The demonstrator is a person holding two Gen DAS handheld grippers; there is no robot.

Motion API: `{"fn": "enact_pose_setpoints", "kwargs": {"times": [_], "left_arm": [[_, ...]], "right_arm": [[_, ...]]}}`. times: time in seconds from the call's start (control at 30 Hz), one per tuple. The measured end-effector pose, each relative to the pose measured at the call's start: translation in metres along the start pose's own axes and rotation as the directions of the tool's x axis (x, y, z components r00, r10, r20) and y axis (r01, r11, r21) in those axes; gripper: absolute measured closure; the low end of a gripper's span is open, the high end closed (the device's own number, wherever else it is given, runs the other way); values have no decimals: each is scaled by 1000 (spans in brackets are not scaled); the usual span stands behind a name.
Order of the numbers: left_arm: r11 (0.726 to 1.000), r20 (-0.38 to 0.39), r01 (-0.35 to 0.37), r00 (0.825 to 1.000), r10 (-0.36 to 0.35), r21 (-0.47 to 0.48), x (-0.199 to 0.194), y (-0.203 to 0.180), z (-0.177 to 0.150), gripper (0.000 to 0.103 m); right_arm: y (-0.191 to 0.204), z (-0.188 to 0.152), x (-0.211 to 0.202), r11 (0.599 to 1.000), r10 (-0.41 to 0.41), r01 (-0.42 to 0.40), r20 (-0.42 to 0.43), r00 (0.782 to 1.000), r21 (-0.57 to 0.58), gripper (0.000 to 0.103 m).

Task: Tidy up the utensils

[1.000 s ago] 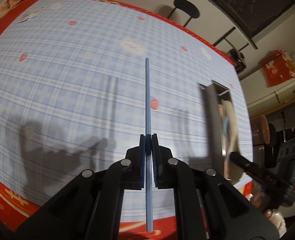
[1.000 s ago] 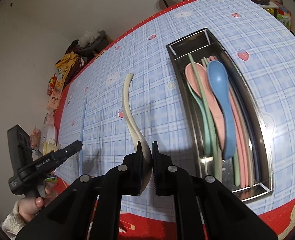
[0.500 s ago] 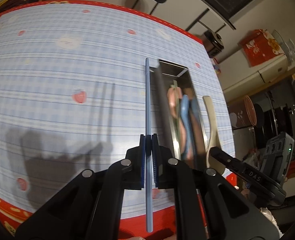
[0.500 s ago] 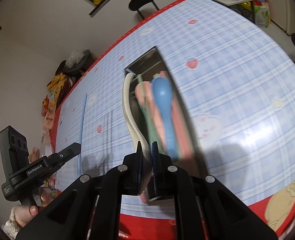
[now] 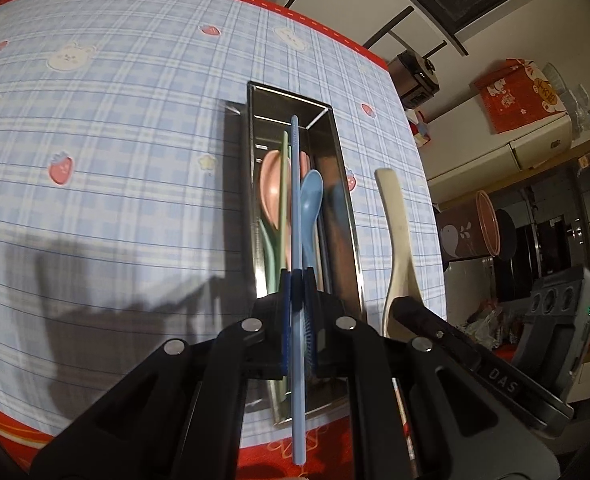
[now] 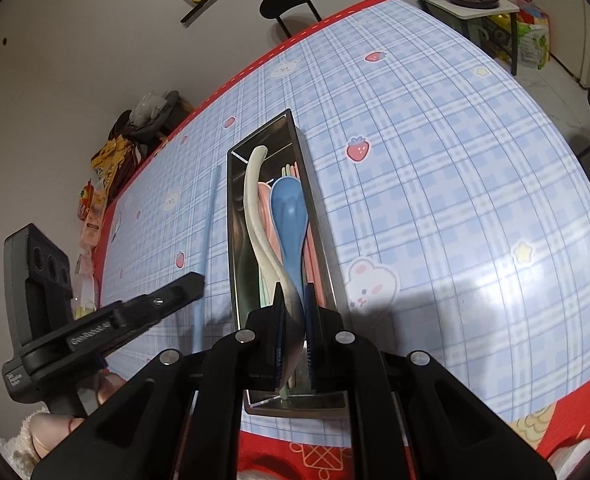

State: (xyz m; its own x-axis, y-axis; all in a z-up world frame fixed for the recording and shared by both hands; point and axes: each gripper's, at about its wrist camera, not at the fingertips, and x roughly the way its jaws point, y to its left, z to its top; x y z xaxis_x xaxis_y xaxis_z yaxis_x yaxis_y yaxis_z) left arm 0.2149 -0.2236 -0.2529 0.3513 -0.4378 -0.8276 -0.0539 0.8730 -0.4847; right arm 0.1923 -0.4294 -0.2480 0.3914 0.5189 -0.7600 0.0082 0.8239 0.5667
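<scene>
Utensils both ride clamped over the steel tray point(image 5: 345, 200), a blue chopstick point(image 5: 295, 200) pinched in the left gripper point(image 5: 297, 280) and a cream spoon point(image 6: 257, 216) in the right gripper point(image 6: 295, 296), long axes parallel to the tray's length.

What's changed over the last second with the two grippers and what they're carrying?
Both grippers swung across the table until the metal tray lies beneath them. The left gripper stays clamped on the blue chopstick, the right gripper on the cream spoon. Nothing released.
</scene>
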Motion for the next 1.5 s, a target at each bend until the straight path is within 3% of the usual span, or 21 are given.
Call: {"fn": "enact_pose_setpoints", "kwargs": {"times": [0.67,1.1,1.27,1.33,1.47,1.5], "left_arm": [[999,-39,-47,998,47,-10,36,0,-2,93],[998,9,-63,998,63,21,31,-2,11,91],[997,49,-76,996,75,30,11,1,12,69],[995,69,-89,994,86,38,0,3,13,55],[991,117,-119,987,111,57,-25,6,14,43],[989,127,-131,984,121,66,-31,7,14,33]], "right_arm": [[-4,-12,25,1000,-7,8,-104,995,14,94],[7,-5,16,998,-38,35,-58,998,-48,91],[10,-1,0,994,-75,74,-1,997,-83,54],[11,1,-6,991,-93,94,19,996,-96,43],[16,8,-19,982,-142,149,65,988,-117,16],[18,10,-22,978,-154,163,77,985,-129,13]]}}
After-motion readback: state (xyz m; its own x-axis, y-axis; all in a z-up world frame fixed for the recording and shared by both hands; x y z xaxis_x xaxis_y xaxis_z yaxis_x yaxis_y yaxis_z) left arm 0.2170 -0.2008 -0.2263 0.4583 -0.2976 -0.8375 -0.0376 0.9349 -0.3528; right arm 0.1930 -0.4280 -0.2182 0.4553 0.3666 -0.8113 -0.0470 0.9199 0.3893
